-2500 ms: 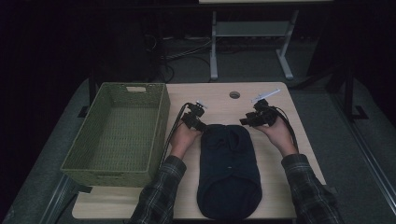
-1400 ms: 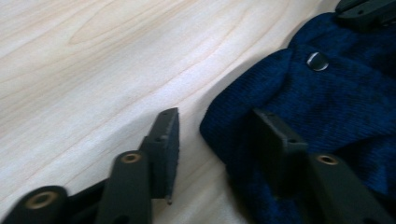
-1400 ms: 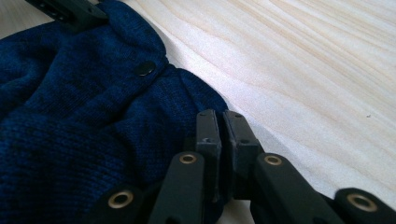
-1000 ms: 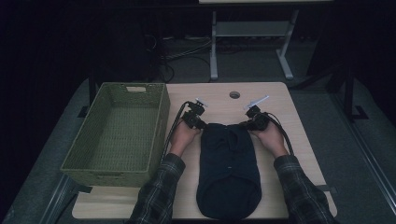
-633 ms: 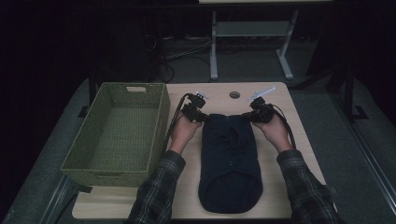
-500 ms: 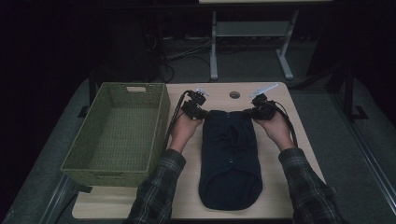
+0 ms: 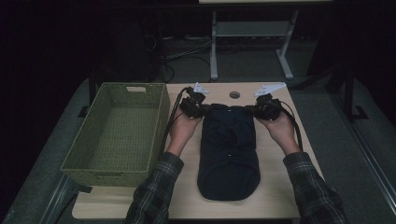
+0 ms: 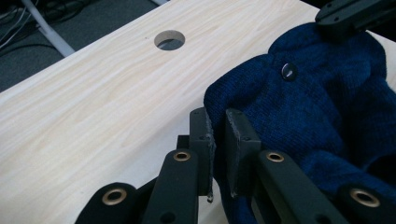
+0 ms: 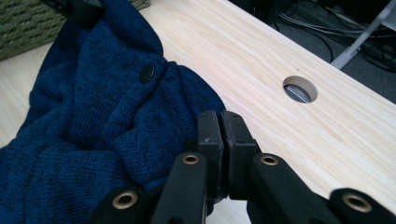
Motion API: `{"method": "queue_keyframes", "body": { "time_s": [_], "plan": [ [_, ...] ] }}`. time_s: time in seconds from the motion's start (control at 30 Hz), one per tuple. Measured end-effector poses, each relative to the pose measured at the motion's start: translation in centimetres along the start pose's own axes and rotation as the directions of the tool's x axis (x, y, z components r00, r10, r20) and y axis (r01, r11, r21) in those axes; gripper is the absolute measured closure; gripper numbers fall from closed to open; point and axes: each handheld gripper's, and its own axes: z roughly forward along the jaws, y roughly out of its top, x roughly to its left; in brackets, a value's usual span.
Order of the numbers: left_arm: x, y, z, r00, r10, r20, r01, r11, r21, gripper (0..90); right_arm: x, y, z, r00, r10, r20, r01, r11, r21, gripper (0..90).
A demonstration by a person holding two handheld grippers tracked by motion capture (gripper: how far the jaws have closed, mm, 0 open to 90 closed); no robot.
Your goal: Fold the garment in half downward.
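Your hands come in low: the navy cardigan (image 7: 228,151) lies lengthwise on the table (image 7: 280,196), hem toward you. At its far end, your left gripper (image 7: 201,111) and right gripper (image 7: 256,110) each pinch a shoulder corner; the green basket (image 7: 116,133) sits leftward.

Person's forearms cut off at bottom edge of high view, sleeves (image 7: 154,196) only partly in. Room behind table too dark to read. Knit's edge hidden btwn pads of left gripper (image 8: 217,140) and right gripper (image 9: 219,135). Blue cardigan (image 9: 93,140) runs off frame's left and bottom.
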Motion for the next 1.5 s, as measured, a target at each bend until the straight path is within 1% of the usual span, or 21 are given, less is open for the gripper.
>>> {"method": "queue_keyframes", "body": {
  "time_s": [0.13, 0.23, 0.27, 0.37, 0.43, 0.57, 0.63, 0.7, 0.8, 0.87, 0.9, 1.03, 1.2, 1.27, 1.33, 1.43, 1.47, 1.5],
  "plan": [
    [-0.4, -0.9, -0.4, 0.9999, 0.002, 0.013, -0.002, 1.0000, -0.007, 82.2, 0.6, -0.7, -0.3, 0.9999, -0.010, -0.011, 0.010, 0.9999, -0.009, 86.9],
    [-0.7, -0.9, -0.9, 0.9998, 0.012, 0.015, -0.012, 0.9998, -0.013, 82.1, 1.2, -0.9, -0.7, 0.9995, -0.030, -0.008, 0.030, 0.9994, -0.019, 86.9],
    [-0.8, -0.8, -1.3, 0.9998, 0.018, 0.010, -0.018, 0.9995, -0.024, 82.1, 1.4, -0.8, -1.0, 0.9994, -0.035, -0.006, 0.035, 0.9992, -0.021, 86.9],
    [-0.6, 0.0, -1.7, 0.9998, 0.022, 0.000, -0.022, 0.9993, -0.030, 82.1, 1.7, -0.2, -1.7, 0.9987, -0.049, 0.010, 0.049, 0.9979, -0.042, 86.9],
    [-0.5, 0.6, -2.0, 0.9997, 0.024, -0.007, -0.024, 0.9989, -0.039, 82.1, 1.6, 0.3, -2.0, 0.9982, -0.057, 0.021, 0.058, 0.9972, -0.048, 86.9],
    [-0.4, 2.0, -2.9, 0.9993, 0.029, -0.026, -0.031, 0.9971, -0.070, 82.1, 1.2, 1.6, -2.7, 0.9979, -0.053, 0.036, 0.056, 0.9959, -0.071, 86.9],
    [-0.6, 2.1, -3.1, 0.9992, 0.032, -0.025, -0.034, 0.9974, -0.063, 81.9, 1.2, 2.0, -3.0, 0.9981, -0.052, 0.034, 0.055, 0.9952, -0.081, 86.8],
    [-0.8, 1.6, -3.0, 0.9989, 0.044, -0.018, -0.044, 0.9978, -0.050, 81.8, 1.4, 1.7, -3.1, 0.9983, -0.052, 0.026, 0.054, 0.9953, -0.080, 86.7],
    [-1.0, 0.3, -2.9, 0.9995, 0.023, 0.023, -0.022, 0.9989, -0.040, 81.8, 2.0, 0.7, -2.8, 0.9985, -0.054, 0.012, 0.055, 0.9963, -0.066, 86.7],
    [-1.2, -0.5, -3.0, 0.9990, 0.013, 0.042, -0.012, 0.9994, -0.032, 81.8, 2.5, -0.2, -2.7, 0.9985, -0.055, 0.000, 0.055, 0.9967, -0.060, 86.7],
    [-1.4, -0.8, -3.1, 0.9987, 0.016, 0.048, -0.014, 0.9994, -0.031, 81.8, 2.7, -0.5, -2.7, 0.9985, -0.055, -0.006, 0.055, 0.9967, -0.060, 86.7],
    [-2.1, -1.5, -3.6, 0.9982, 0.023, 0.056, -0.022, 0.9996, -0.020, 81.8, 3.7, -1.5, -3.1, 0.9978, -0.063, -0.020, 0.061, 0.9963, -0.061, 86.6],
    [-3.0, -2.4, -4.3, 0.9967, 0.031, 0.075, -0.029, 0.9994, -0.021, 81.6, 4.4, -2.4, -3.7, 0.9980, -0.044, -0.045, 0.041, 0.9968, -0.069, 86.2],
    [-3.4, -2.8, -4.5, 0.9957, 0.040, 0.084, -0.039, 0.9992, -0.009, 81.6, 4.8, -2.9, -3.9, 0.9981, -0.033, -0.053, 0.029, 0.9971, -0.070, 86.0],
    [-3.8, -3.3, -4.6, 0.9947, 0.032, 0.097, -0.032, 0.9995, -0.003, 81.5, 5.1, -3.3, -4.0, 0.9975, -0.029, -0.064, 0.025, 0.9977, -0.063, 86.0],
    [-4.0, -3.8, -4.6, 0.9925, 0.023, 0.120, -0.025, 0.9996, 0.011, 81.5, 5.5, -4.0, -4.0, 0.9964, -0.022, -0.082, 0.017, 0.9984, -0.053, 85.8],
    [-4.1, -4.1, -4.6, 0.9912, 0.011, 0.132, -0.014, 0.9997, 0.020, 81.5, 5.6, -4.2, -4.0, 0.9960, -0.017, -0.088, 0.013, 0.9987, -0.049, 85.8],
    [-4.2, -4.3, -4.6, 0.9900, 0.010, 0.141, -0.013, 0.9996, 0.023, 81.5, 5.8, -4.4, -4.1, 0.9953, -0.016, -0.096, 0.012, 0.9990, -0.043, 85.7]
  ]
}}
